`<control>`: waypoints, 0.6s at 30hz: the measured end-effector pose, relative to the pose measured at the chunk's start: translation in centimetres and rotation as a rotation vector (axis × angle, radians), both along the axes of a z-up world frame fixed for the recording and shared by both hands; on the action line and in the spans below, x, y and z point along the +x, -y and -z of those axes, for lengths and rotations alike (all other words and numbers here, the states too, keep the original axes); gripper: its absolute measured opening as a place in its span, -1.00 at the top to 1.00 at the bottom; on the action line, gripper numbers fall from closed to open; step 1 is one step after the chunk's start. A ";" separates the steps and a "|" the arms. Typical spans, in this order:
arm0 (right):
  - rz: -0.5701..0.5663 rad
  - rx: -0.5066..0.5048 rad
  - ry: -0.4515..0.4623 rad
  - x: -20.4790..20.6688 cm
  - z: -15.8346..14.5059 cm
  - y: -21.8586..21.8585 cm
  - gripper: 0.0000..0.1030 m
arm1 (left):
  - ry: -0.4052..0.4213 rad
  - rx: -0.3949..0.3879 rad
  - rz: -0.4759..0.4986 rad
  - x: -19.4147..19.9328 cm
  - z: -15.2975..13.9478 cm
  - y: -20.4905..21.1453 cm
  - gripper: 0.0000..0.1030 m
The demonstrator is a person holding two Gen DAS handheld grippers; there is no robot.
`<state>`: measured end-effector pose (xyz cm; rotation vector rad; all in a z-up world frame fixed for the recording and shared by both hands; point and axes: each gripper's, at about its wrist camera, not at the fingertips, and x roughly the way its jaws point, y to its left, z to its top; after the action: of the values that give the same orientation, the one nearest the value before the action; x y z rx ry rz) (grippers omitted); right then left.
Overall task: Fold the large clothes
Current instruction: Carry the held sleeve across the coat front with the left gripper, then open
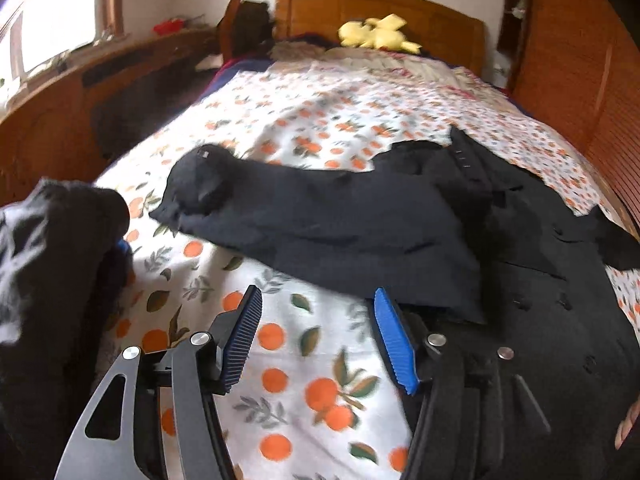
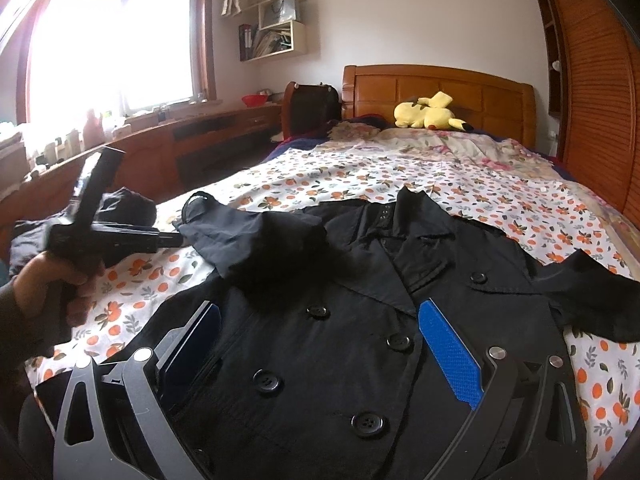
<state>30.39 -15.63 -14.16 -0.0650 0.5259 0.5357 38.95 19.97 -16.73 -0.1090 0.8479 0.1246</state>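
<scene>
Left gripper (image 1: 316, 336) — jaws spread, empty, over the orange-print sheet (image 1: 288, 392) beside the coat's edge. Right gripper (image 2: 320, 356) likewise spread, hovering above the black coat (image 2: 352, 344), which lies face-up on the bed. Risk: thin, slack cloth slips or bunches; 1 sleeve (image 2: 240, 236) already lies crumpled. Beyond, a yellow plush toy (image 2: 430, 112).

No legible text, label, brand, number or sign in either view. The black coat (image 2: 340, 340) carries only plain buttons. Spines on the wall shelf (image 2: 276, 28), up and left of the headboard (image 2: 440, 88), are too small and blurred to read.
</scene>
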 end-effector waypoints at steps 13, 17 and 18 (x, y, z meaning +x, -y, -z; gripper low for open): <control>0.006 -0.007 -0.024 0.8 1.0 0.1 -0.87 | -0.045 -0.154 -0.159 5.8 2.9 -5.9 -0.29; 0.007 -0.013 -0.026 0.9 1.1 0.0 -0.87 | -0.075 -0.210 -0.192 7.2 4.0 -6.6 -0.29; 0.008 -0.012 -0.026 0.9 1.1 0.0 -0.87 | -0.082 -0.220 -0.200 7.5 4.3 -6.7 -0.29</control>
<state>31.28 -15.65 -15.29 -0.0674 0.5550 0.5263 46.41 26.68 -21.03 -0.3982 0.9295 0.2246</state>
